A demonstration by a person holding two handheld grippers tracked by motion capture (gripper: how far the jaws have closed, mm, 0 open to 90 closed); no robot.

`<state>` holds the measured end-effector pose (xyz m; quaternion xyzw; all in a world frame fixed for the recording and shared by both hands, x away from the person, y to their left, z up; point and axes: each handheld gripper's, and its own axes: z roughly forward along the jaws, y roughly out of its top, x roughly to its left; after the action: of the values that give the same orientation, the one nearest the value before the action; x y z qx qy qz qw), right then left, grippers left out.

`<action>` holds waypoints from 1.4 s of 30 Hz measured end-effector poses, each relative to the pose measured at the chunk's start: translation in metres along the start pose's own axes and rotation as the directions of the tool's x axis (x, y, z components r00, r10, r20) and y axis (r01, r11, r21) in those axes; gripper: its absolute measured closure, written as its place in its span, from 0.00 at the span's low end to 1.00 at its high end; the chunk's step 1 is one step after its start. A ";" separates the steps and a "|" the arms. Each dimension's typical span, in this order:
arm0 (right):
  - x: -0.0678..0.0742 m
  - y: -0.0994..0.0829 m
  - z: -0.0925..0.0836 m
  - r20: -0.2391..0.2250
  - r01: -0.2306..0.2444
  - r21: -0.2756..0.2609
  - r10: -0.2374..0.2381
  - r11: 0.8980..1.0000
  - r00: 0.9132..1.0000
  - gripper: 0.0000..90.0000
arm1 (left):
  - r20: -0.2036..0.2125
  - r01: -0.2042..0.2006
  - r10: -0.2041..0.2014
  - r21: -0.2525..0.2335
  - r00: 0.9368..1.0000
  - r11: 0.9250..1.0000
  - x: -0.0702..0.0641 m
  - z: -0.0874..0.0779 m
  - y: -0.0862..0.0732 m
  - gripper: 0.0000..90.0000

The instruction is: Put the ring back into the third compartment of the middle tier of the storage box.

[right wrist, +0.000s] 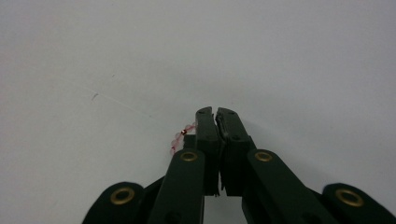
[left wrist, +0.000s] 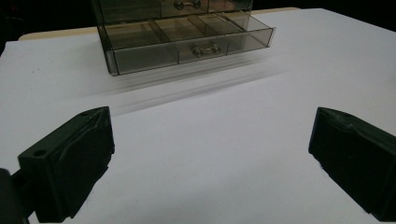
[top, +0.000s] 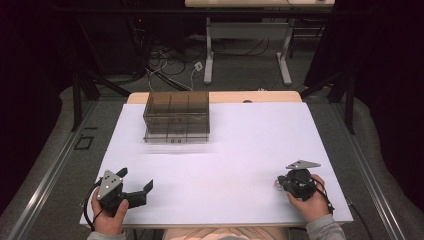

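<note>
The left hand [top: 107, 212] holds the left gripper [top: 137, 186] low at the near left with its fingers [left wrist: 70, 161] spread wide apart, while the right hand [top: 311, 200] holds the right gripper [right wrist: 216, 116] at the near right, its fingers pressed together.

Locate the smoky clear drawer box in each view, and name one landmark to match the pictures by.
High view: the drawer box stands on the far left part of the white table, ahead of the left gripper.
Left gripper view: top centre, its lowest drawer pulled out, beyond the wide-apart jaws.
Right gripper view: not in it; closed jaws with a pale pink bead string beside them.
Shared landmark: the white table.
</note>
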<state>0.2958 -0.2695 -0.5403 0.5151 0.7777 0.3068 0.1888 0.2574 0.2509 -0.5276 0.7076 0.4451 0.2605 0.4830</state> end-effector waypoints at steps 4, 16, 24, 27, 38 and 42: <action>0.001 0.002 -0.003 -0.007 -0.003 -0.009 0.003 1.000 1.000 0.98 | 0.000 0.007 -0.007 0.000 1.000 1.000 0.000 0.000 0.000 0.01; 0.013 0.019 -0.008 -0.026 0.039 -0.030 -0.040 0.999 0.999 0.98 | 0.002 0.016 -0.016 0.002 1.000 1.000 -0.001 0.001 0.000 0.01; 0.021 0.031 -0.006 -0.047 0.062 -0.030 -0.064 0.998 0.997 0.98 | 0.000 0.015 -0.015 0.008 1.000 1.000 0.000 0.000 0.001 0.01; 0.024 0.035 -0.006 -0.058 0.064 -0.029 -0.065 0.998 0.996 0.98 | 0.003 0.016 -0.016 0.002 1.000 1.000 -0.001 0.000 0.001 0.01; 0.034 0.057 -0.008 -0.085 0.095 -0.040 -0.098 0.995 0.992 0.98 | 0.003 0.012 -0.012 0.000 1.000 1.000 -0.001 0.001 0.000 0.01; 0.036 0.063 -0.008 -0.089 0.100 -0.041 -0.104 0.994 0.991 0.98 | 0.003 0.013 -0.013 -0.001 1.000 1.000 -0.001 0.001 0.000 0.01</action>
<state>0.3193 -0.2209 -0.4914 0.4567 0.8052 0.3339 0.1777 0.2577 0.2499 -0.5276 0.7049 0.4487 0.2566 0.4858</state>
